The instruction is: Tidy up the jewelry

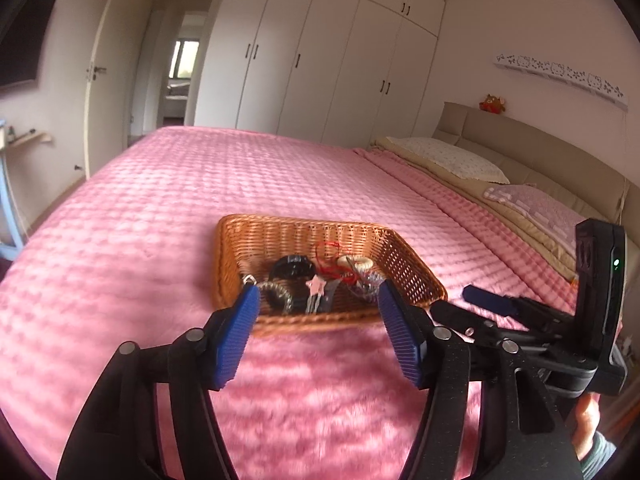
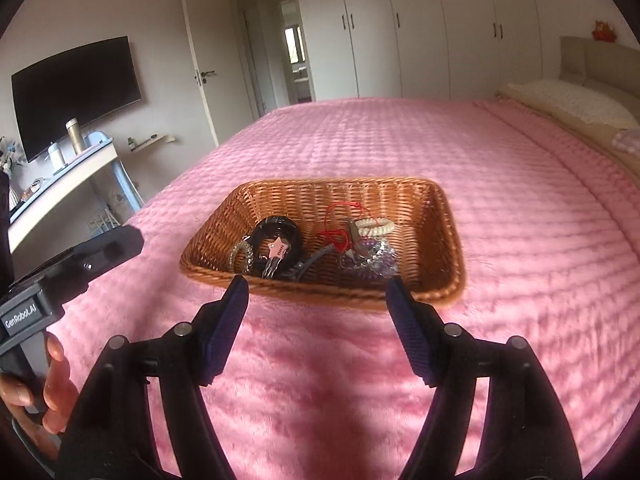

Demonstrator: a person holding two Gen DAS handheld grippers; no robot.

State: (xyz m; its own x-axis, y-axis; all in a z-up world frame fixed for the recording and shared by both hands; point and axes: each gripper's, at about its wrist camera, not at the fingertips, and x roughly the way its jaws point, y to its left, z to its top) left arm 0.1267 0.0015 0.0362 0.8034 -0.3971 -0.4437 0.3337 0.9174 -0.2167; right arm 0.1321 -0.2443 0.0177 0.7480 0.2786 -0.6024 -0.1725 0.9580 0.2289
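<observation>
Jewelry sits heaped in a wicker basket on the pink bedspread: a black bangle with a pink star hair clip lying over it toward the left side, a clear beaded bracelet at the far left, a red cord in the middle, a cream spiral hair tie toward the back right, and a sparkly purple-and-clear tangle in front of that. The basket's long axis runs left to right across both views, its near rim facing the grippers. The right gripper hangs just short of that near rim, pointing forward and down into the basket, jaws spread apart with nothing between them; the pieces lie straight ahead of it and slightly below. The left gripper is likewise spread and empty, its blue pads framing the near rim, with the black bangle and the clip ahead of it. Both stand about equally near; by my reading the left is better lined up on the bangle side and the right on the sparkly tangle. Sorting looks not yet started, as every piece lies in one pile. A person's fingers grip the left tool's handle at the edge of the right view.
</observation>
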